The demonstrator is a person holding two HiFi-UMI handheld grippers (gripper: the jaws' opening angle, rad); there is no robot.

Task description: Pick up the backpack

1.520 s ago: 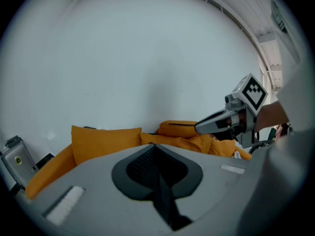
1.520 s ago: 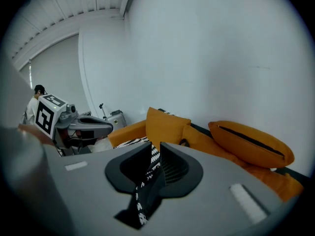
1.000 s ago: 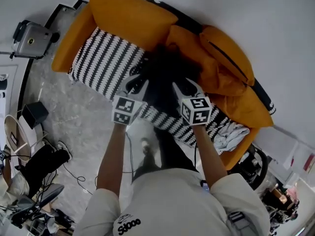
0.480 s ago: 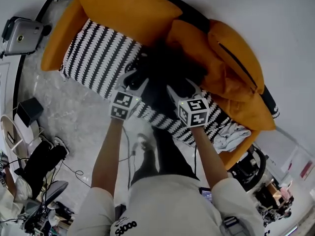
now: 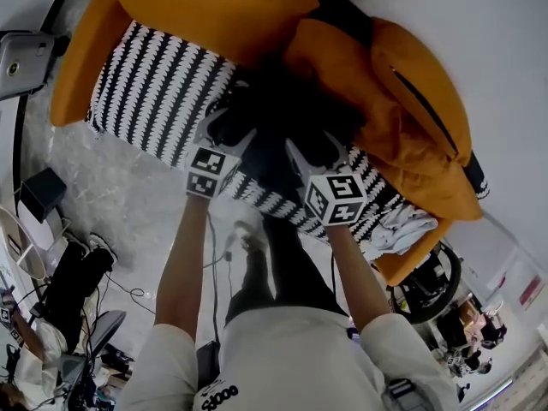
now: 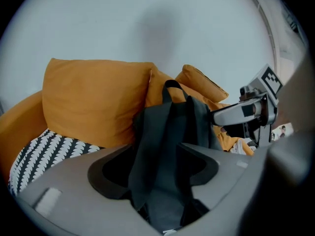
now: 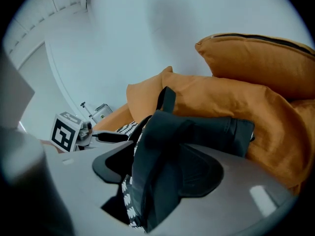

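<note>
wall (image 5: 479, 24): plain white | floor (image 5: 128, 195): grey marble, cables (image 5: 128, 294) | sofa (image 5: 73, 67): orange, black-white patterned seat, cushions (image 5: 205, 7)

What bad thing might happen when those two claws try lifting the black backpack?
Both the left gripper and right gripper have just been opening, each with only a floppy strap of the backpack between its jaws. Closing there, a strap might slip out, or the bag could hang lopsided and swing.
</note>
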